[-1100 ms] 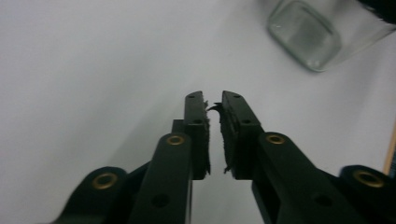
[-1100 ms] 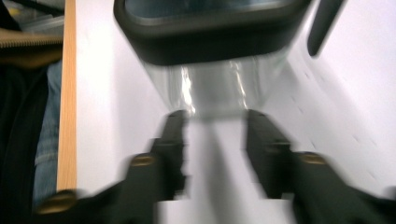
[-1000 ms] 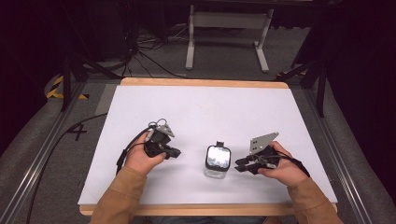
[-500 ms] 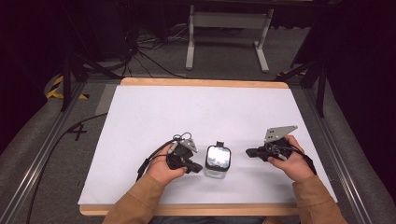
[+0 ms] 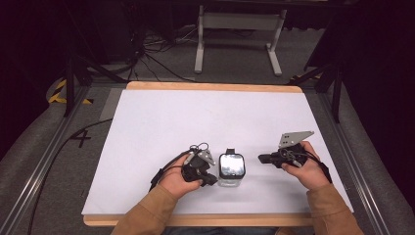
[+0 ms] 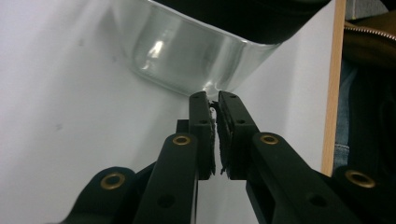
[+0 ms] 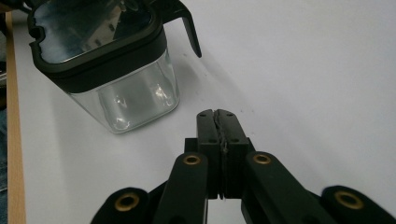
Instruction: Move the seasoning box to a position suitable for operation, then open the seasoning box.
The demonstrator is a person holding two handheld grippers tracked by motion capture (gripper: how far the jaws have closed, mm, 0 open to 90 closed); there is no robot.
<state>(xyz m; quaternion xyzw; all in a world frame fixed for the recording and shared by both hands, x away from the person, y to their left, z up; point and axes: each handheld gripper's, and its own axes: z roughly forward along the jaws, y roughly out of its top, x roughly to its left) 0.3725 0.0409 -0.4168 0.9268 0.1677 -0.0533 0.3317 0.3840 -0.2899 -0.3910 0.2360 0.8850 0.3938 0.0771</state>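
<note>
Container [image 5: 231, 168] of clear glass or plastic, square with rounded corners, black-rimmed lid with a glossy reflective top, stands on the white tabletop [image 5: 195, 122] between both fingers. Left gripper [image 5: 211, 178] just beside it: fingers have just been parting, narrow gap, nothing held. Right gripper [image 5: 261, 158] near it, fingers clenched, empty. Container's top is cut off in the left gripper view; contents unclear.

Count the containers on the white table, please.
1. A clear container with a black lid stands near the table's front edge, between the left hand-held gripper and the right hand-held gripper. Nothing looks hidden.
</note>
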